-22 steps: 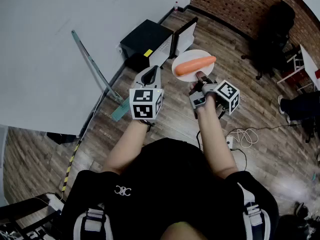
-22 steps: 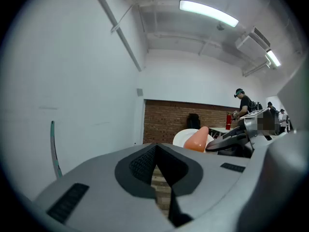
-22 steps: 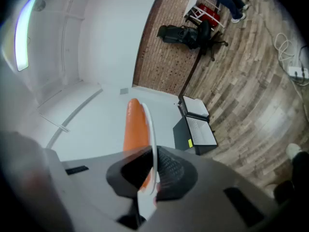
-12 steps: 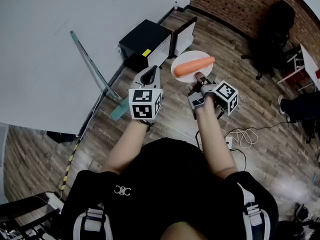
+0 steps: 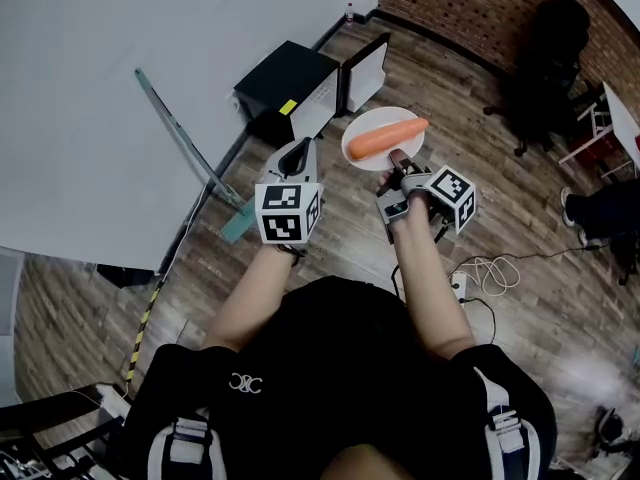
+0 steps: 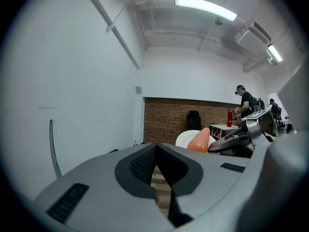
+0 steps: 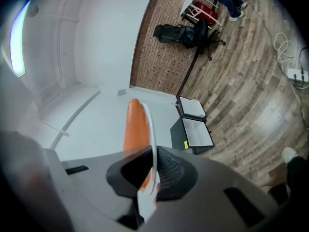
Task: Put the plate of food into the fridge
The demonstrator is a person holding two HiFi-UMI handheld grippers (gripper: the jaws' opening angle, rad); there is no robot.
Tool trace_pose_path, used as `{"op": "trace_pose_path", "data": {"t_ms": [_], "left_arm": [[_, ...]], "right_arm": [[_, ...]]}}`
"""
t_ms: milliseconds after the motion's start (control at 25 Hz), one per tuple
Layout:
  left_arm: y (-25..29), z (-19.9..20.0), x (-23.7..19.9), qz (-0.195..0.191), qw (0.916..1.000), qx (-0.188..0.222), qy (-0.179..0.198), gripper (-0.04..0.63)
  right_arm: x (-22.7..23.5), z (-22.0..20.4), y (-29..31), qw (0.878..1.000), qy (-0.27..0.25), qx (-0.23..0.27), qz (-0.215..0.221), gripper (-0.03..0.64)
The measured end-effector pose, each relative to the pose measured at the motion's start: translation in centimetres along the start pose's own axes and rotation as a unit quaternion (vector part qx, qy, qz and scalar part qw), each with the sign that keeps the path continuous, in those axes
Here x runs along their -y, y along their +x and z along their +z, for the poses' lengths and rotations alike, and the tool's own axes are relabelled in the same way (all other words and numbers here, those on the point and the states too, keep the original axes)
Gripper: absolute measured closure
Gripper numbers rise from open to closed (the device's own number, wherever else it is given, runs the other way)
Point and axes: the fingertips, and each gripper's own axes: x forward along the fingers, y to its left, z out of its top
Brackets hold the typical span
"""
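My head view looks steeply down onto the brown wooden plank floor (image 5: 520,193). Both gripper views sit close behind their jaws, facing forward; all three share the round white plate (image 5: 380,117).

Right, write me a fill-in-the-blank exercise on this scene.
The right gripper is shut on the rim of the round white ___. A long orange ___ lies on that plate. The small black fridge has its door ___.
Missing words: plate; carrot; open.
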Motion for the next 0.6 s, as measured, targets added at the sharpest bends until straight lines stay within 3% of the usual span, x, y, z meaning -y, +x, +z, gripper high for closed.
{"op": "trace_pose_path", "data": {"t_ms": [320, 600], "left_arm": [[2.1, -0.3, 4.1, 0.018, 0.9998, 0.005, 0.0, 0.598], [4.3, -0.9, 6.7, 0.005, 0.9998, -0.012, 0.012, 0.598]], "right_arm": [[2.0, 4.7, -1.5, 1.0, 0.002, -0.011, 0.004, 0.588], [3.3, 7.1, -1.4, 1.0, 0.022, -0.014, 0.007, 0.588]]}}
